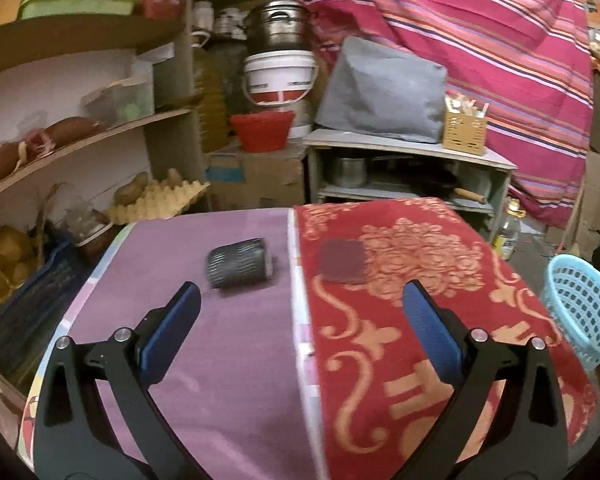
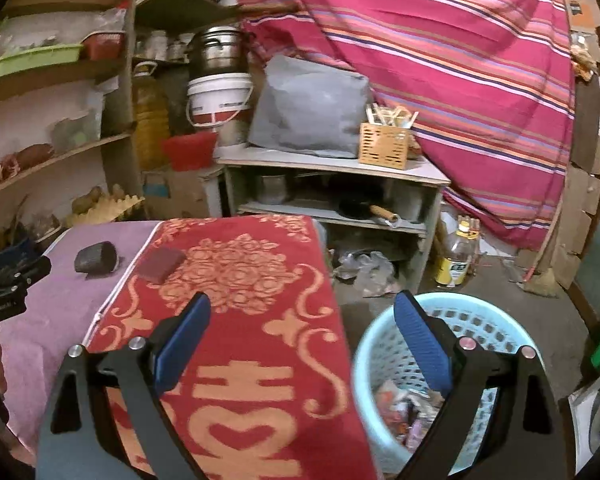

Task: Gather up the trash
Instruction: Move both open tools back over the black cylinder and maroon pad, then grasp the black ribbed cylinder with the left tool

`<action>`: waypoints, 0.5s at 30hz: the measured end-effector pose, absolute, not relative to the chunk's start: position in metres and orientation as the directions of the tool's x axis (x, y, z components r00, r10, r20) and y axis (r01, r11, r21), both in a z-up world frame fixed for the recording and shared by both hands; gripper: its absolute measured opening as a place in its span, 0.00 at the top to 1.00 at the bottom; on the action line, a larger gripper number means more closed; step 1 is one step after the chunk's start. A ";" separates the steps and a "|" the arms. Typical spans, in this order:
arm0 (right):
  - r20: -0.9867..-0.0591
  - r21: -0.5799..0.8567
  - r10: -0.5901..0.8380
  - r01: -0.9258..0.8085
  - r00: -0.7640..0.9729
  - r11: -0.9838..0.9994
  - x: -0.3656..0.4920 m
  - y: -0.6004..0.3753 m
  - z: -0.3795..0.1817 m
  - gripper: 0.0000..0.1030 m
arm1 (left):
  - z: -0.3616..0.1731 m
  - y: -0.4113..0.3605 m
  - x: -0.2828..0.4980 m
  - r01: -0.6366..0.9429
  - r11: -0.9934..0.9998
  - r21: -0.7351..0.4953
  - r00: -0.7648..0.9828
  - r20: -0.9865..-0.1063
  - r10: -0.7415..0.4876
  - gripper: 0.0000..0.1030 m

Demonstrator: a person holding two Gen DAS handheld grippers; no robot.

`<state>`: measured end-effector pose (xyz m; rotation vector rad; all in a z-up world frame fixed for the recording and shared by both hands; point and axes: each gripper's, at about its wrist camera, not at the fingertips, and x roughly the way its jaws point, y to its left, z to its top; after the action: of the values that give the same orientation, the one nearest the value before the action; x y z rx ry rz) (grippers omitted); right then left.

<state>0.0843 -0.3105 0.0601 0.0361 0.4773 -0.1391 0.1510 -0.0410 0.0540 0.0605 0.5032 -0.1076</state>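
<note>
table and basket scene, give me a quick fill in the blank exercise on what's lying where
1. The dark ribbed roll lies on the ____ cloth.
2. The small maroon square lies on the ____ patterned cloth.
3. The light blue basket beside the table already holds ____.
4. Between the fingers of the right gripper there is ____.

Missing words: purple; red; trash; nothing

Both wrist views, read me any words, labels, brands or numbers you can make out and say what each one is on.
No text can be quoted with confidence.
White bucket: printed red band, too blurred to read.
Bottle on the floor: yellow label, print too small to read.
Red cloth: large orange woven motif, cut off by the gripper.
</note>
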 end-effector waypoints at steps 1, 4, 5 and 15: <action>-0.461 0.004 -0.119 0.136 0.880 0.991 0.087 -0.305 0.059 0.12 | 0.052 -0.034 0.153 0.109 0.994 0.029 0.868 -0.490 -0.081 0.05; -0.456 0.008 -0.103 0.120 0.884 0.993 0.100 -0.289 0.059 0.12 | 0.049 -0.016 0.162 0.074 0.996 0.041 0.864 -0.502 -0.044 0.05; -0.455 0.013 -0.096 0.115 0.885 0.993 0.104 -0.283 0.058 0.12 | 0.047 -0.010 0.166 0.053 0.997 0.052 0.862 -0.507 -0.019 0.05; -0.498 -0.012 -0.050 0.051 0.866 0.999 0.173 -0.234 0.053 0.12 | 0.039 0.038 0.226 0.000 1.000 -0.006 0.823 -0.568 -0.003 0.05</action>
<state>0.1732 -0.2340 0.0535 0.0018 0.5219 -0.0527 0.2257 0.0379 0.0394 -0.0055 0.6046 -0.0019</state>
